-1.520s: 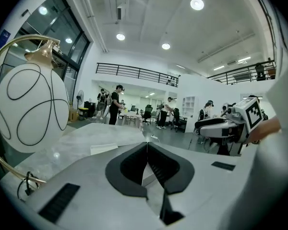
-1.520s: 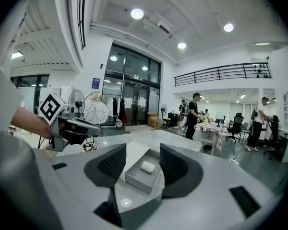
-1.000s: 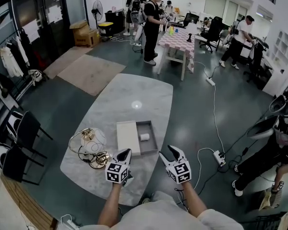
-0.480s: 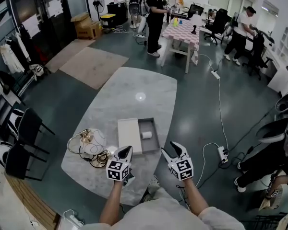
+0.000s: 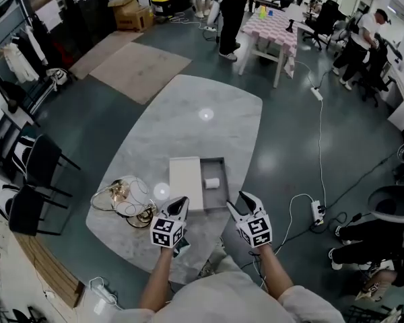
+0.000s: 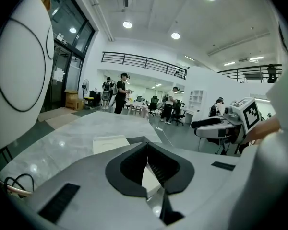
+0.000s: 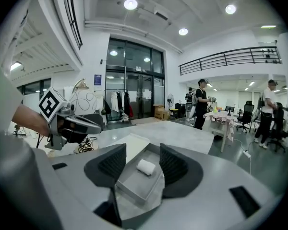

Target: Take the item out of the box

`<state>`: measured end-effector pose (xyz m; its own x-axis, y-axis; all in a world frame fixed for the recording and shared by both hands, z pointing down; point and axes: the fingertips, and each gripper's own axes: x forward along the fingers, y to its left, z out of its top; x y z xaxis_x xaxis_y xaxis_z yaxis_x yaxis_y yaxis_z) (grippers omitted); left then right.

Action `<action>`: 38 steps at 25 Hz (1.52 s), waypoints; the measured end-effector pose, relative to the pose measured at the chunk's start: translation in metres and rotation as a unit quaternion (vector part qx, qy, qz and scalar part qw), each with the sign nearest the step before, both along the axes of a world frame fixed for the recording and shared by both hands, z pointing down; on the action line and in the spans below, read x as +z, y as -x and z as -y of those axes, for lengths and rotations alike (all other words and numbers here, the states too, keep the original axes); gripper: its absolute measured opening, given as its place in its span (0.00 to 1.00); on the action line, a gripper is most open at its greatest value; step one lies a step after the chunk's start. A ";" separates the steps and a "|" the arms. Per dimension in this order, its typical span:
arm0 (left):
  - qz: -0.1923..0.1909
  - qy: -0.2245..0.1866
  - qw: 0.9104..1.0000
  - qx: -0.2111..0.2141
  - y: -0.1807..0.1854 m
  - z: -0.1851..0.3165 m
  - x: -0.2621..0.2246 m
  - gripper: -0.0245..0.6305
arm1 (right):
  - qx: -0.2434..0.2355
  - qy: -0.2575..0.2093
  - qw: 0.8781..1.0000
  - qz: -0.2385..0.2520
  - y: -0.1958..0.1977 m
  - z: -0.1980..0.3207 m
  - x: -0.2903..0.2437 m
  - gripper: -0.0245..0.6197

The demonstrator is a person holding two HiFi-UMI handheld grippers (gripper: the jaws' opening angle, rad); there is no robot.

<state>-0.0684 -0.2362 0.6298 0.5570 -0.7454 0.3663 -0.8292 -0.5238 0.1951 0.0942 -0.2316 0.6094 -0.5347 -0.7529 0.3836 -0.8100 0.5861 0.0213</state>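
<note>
An open grey box (image 5: 220, 195) lies on the marble table (image 5: 188, 126), with its white lid (image 5: 186, 182) beside it on the left. A small white roll (image 5: 212, 183) lies inside the box. My left gripper (image 5: 179, 206) hovers just short of the lid's near edge, its jaws pressed together on nothing. My right gripper (image 5: 240, 202) stands open near the box's near right corner. The right gripper view looks between the spread jaws of that gripper (image 7: 142, 162) at the roll (image 7: 146, 167) in the box (image 7: 129, 190). In the left gripper view the lid (image 6: 109, 144) lies past the left gripper (image 6: 147, 150).
A wire lamp with cable loops (image 5: 124, 197) lies on the table left of the lid. Black chairs (image 5: 34, 180) stand by the left side. A power strip and cord (image 5: 316, 210) run over the floor at the right. People stand around a far table (image 5: 276, 25).
The head view has moved forward and tipped down, so the table sits higher in the picture. Both grippers keep about the same spots just short of the box, with their jaws unchanged.
</note>
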 end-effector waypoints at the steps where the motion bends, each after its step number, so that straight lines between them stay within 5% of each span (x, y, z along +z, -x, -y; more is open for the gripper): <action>1: 0.001 0.003 1.000 -0.002 0.001 0.002 0.002 0.06 | -0.003 0.003 1.000 0.000 0.001 0.004 0.003 0.38; 38: 0.003 0.080 0.996 -0.038 0.011 0.054 0.068 0.06 | -0.060 0.094 0.994 -0.019 0.022 0.064 0.083 0.38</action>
<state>-0.0789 -0.2900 0.6978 0.4990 -0.7165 0.4874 -0.8665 -0.4228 0.2655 0.0726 -0.2953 0.6928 -0.5979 -0.5978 0.5339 -0.7353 0.6742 -0.0685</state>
